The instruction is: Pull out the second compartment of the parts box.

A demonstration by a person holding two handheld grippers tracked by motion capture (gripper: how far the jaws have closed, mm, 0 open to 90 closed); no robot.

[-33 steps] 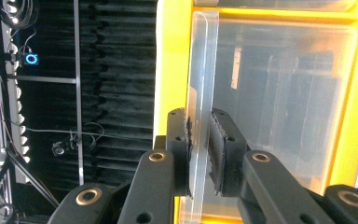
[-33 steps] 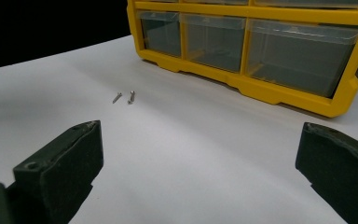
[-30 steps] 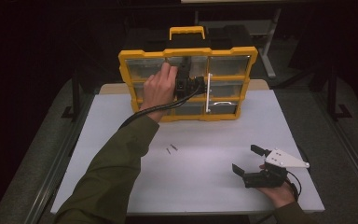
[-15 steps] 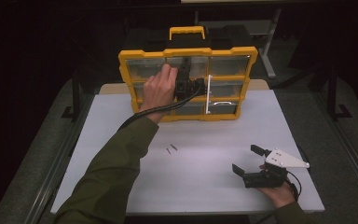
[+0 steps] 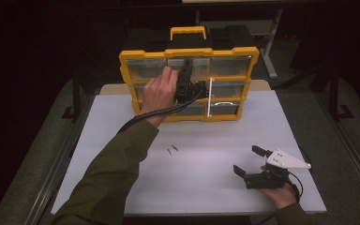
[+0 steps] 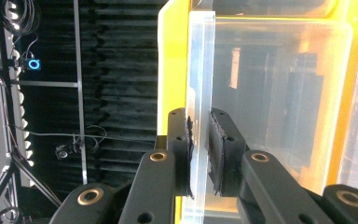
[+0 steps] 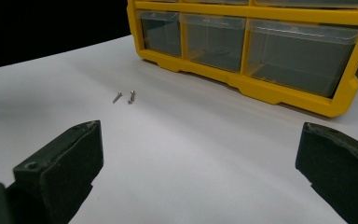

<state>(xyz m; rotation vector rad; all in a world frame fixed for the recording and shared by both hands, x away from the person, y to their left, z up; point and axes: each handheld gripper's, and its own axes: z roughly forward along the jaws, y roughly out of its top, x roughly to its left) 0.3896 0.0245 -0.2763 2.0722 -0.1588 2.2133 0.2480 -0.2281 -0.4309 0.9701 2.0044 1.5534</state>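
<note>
R gripper (image 5: 253,164) lay low on white table (image 5: 215,187), near front edge, R side; jaws wide apart, nothing btwn. Two small screws (image 5: 172,149) loose on table mid-way, well apart from R gripper, just in front of yellow organizer (image 5: 187,52). Organizer stood upright at table's far side, handle up. L gripper (image 6: 199,140) up at its front, mid row, jaws clamped on clear drawer front (image 6: 200,70), pads pressing both faces of thin plastic edge.
</note>
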